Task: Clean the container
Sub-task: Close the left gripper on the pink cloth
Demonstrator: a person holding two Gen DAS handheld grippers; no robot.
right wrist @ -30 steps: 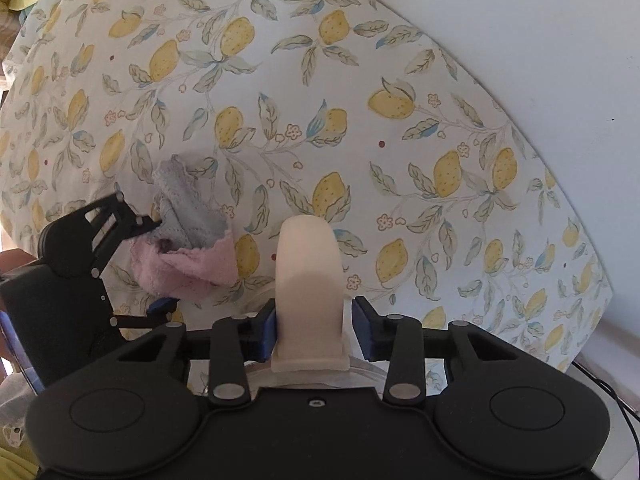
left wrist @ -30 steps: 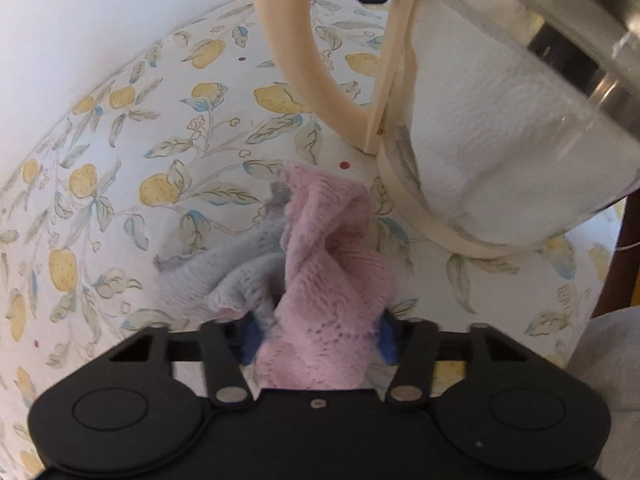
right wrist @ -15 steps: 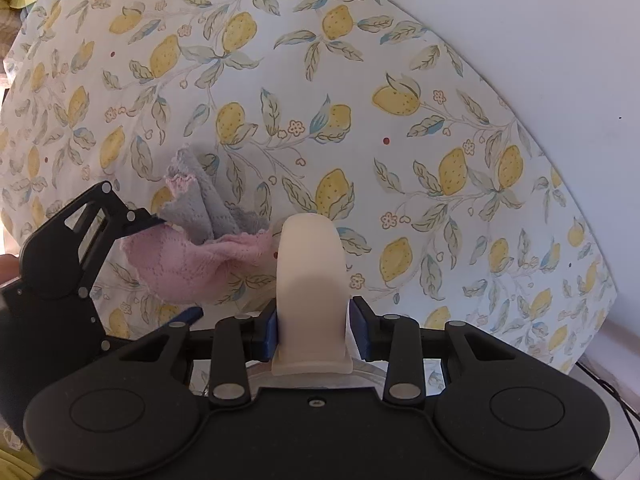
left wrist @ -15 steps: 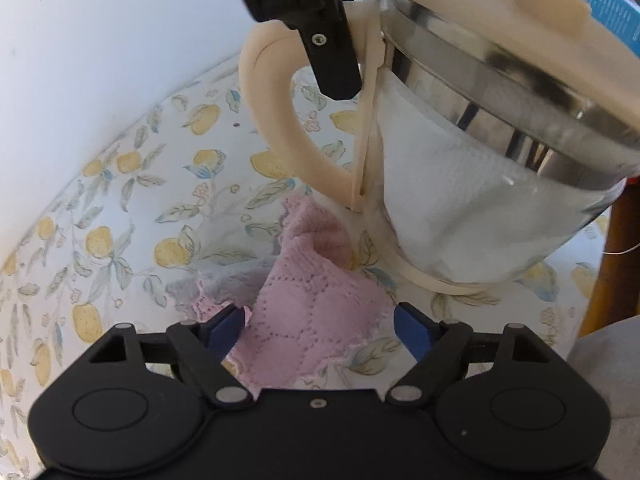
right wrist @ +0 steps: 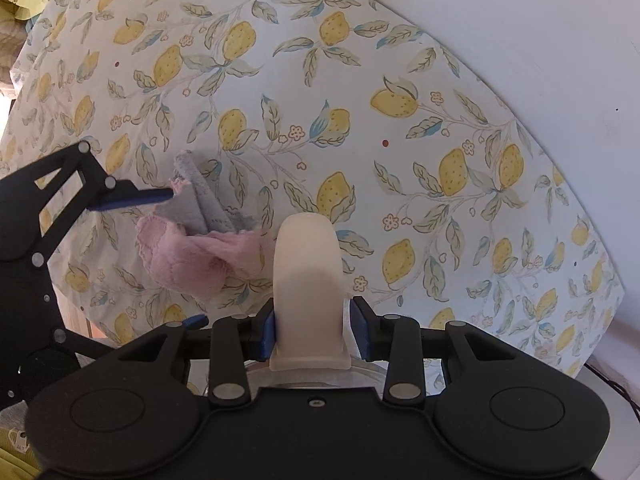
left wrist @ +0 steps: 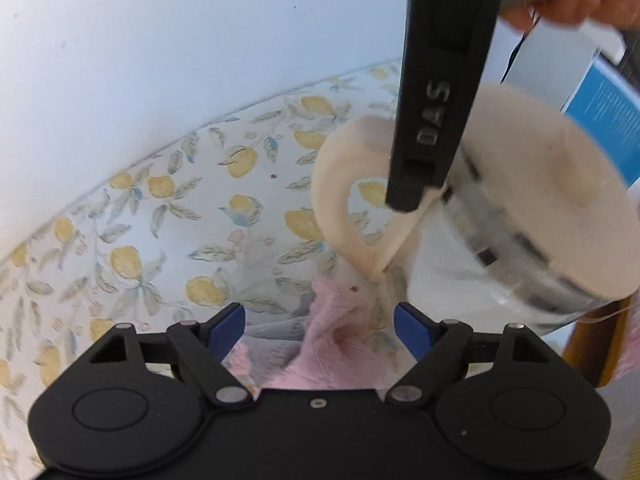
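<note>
A glass container (left wrist: 520, 240) with a cream lid, cream handle (left wrist: 340, 216) and white paper inside hangs tilted above the table. My right gripper (right wrist: 312, 328) is shut on the handle (right wrist: 308, 272); it also shows in the left wrist view (left wrist: 420, 184). A pink and grey cloth (left wrist: 320, 344) lies crumpled on the lemon-print tablecloth (left wrist: 160, 240), between the spread fingers of my open left gripper (left wrist: 320, 328). The cloth (right wrist: 200, 248) lies left of the handle in the right wrist view, with the left gripper (right wrist: 156, 256) around it.
A white wall (left wrist: 160, 60) runs along the table's far edge. A blue and white box (left wrist: 604, 120) stands behind the container. A wooden chair part (left wrist: 600, 340) shows at the right.
My left gripper opened and let go of the cloth, which dropped onto the table. The left gripper rose and drew back. The container came lower and tilted in the left wrist view.
</note>
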